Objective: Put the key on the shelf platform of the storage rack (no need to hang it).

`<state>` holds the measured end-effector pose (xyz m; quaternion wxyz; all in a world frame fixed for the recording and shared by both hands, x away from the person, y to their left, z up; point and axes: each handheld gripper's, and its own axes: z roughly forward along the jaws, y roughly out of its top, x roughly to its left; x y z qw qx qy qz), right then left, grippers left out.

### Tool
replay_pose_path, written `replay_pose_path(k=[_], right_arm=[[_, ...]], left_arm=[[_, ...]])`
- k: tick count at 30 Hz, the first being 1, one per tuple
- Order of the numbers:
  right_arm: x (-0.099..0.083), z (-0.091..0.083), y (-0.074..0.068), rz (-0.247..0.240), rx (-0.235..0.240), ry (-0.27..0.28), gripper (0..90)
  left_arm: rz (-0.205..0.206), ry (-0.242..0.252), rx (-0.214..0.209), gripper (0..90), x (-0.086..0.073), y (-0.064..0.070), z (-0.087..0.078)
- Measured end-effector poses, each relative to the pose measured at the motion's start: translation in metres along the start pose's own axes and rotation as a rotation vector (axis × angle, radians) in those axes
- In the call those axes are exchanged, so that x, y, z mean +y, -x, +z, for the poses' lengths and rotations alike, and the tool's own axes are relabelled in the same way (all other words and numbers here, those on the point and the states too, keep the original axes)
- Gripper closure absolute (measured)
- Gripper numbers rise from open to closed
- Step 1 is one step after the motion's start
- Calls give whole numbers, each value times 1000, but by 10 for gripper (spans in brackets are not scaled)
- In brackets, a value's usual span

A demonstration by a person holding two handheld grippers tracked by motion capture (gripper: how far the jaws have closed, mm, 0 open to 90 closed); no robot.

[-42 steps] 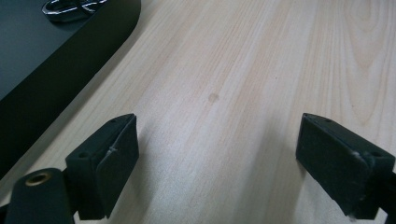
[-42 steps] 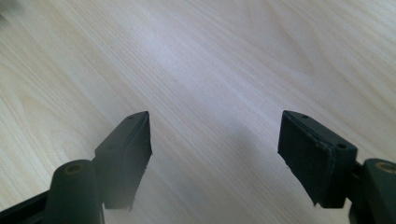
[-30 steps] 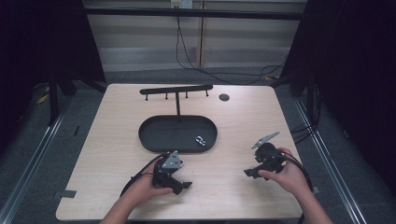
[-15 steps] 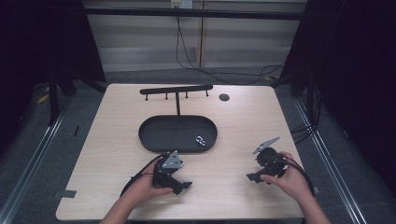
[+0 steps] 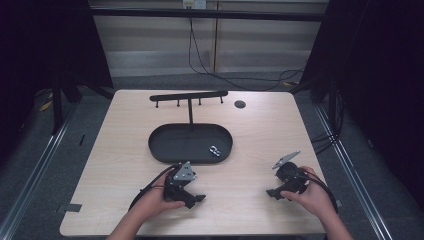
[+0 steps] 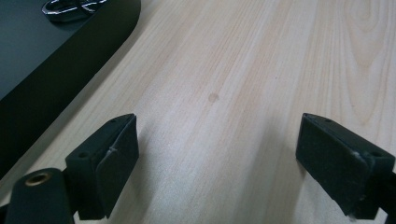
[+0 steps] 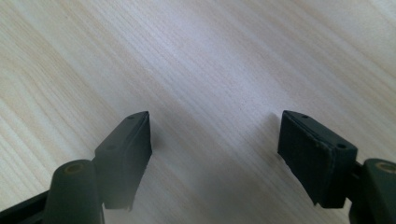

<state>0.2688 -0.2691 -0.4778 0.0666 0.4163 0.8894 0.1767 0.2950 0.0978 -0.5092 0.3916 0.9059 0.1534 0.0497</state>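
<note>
both claws gape wide, empty: left claw (image 5: 192, 199) rests at the worktop's (image 5: 260, 135) six o'clock, right claw (image 5: 274, 192) at four, likely staged for the metal rings (image 5: 215, 150) lying in the black tray (image 5: 170, 150), toward its three o'clock end.

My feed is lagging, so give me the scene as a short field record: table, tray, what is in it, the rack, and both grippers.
table: light wood
tray: black oval, centre of table
tray contents: small metal piece, right end of tray
rack: black bar with pegs on a post, behind the tray
far item: small dark round disc, right of rack
left gripper: open, nothing between its jaws, low over bare wood beside tray
right gripper: open, nothing between its jaws, over bare wood at table's right front
</note>
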Motion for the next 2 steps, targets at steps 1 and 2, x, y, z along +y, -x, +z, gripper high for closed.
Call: replay_pose_path(k=[1,2], right_arm=[[0,0,0,0,0,0,260],[0,1,-1,0,-1,-6,260]], left_arm=[[0,0,0,128,0,0,0],[1,-2,0,128,0,0,0]])
